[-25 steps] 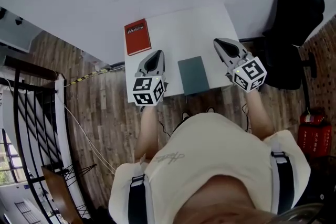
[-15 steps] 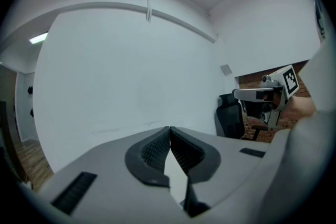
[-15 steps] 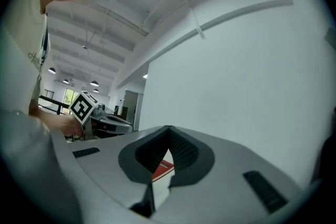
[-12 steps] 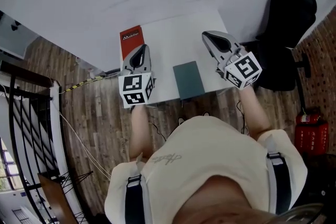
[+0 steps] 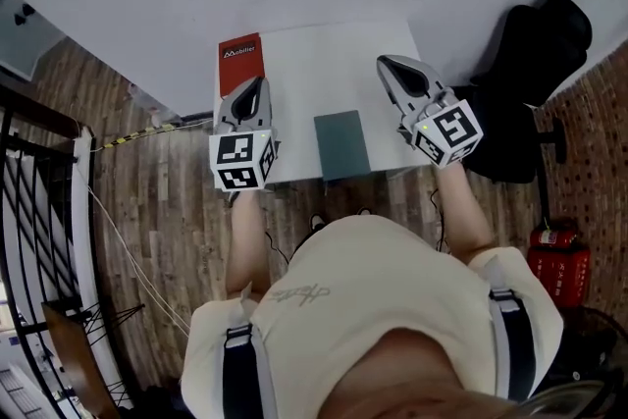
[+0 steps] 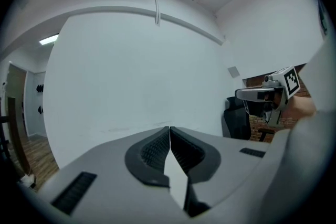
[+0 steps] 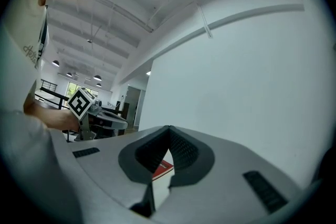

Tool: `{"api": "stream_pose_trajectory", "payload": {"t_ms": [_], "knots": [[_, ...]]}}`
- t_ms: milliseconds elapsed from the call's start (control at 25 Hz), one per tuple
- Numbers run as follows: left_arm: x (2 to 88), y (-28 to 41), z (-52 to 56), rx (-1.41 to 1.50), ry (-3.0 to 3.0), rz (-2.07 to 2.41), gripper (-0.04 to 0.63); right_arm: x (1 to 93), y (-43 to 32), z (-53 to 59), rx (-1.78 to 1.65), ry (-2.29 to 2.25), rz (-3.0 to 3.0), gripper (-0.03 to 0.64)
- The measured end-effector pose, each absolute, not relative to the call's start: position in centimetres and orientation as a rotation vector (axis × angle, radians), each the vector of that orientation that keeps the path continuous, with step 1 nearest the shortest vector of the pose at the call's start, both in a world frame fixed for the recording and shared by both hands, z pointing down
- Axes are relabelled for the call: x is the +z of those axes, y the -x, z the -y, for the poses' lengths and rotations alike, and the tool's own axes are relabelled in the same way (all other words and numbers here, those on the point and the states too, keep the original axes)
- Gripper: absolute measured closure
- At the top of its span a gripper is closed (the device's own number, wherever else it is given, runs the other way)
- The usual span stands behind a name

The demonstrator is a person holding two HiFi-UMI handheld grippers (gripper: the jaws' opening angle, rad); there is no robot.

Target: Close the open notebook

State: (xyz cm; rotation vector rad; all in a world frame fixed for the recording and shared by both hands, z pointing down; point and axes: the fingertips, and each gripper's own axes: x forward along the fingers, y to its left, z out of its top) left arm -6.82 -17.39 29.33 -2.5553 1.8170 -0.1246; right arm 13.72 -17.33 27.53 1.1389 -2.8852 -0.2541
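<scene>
Above table (image 5: pixel 314 64) | left tongs (image 5: pixel 257 83) closed, empty | right tongs (image 5: pixel 386 64) closed, empty | both level | folded notebook (image 5: pixel 341 144) between

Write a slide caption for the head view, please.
A person holds the left tool and right tool, both shut, above a table with a closed teal notebook and a red book.

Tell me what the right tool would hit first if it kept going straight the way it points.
Probably the white wall. The right tool points over the red book, which seems to lie below its line.
</scene>
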Motion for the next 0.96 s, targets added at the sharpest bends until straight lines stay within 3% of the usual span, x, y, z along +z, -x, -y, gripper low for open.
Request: {"api": "stream_pose_trajectory", "payload": {"t_ms": [400, 680, 960], "knots": [[30.9, 8.0, 16.6, -0.12, 2.596, -1.829, 0.575, 29.6, -13.3, 17.5, -0.185, -1.124, 2.873, 0.609], [31.3, 7.5, 17.1, 0.1, 2.776, -1.791, 0.575, 30.3, -12.9, 18.5, -0.173, -1.12, 2.869, 0.609], [31.0, 9.2, 19.2, 0.035, 2.683, -1.83, 0.575, 30.3, -11.5, 20.4, -0.184, -1.105, 2.849, 0.61]]}}
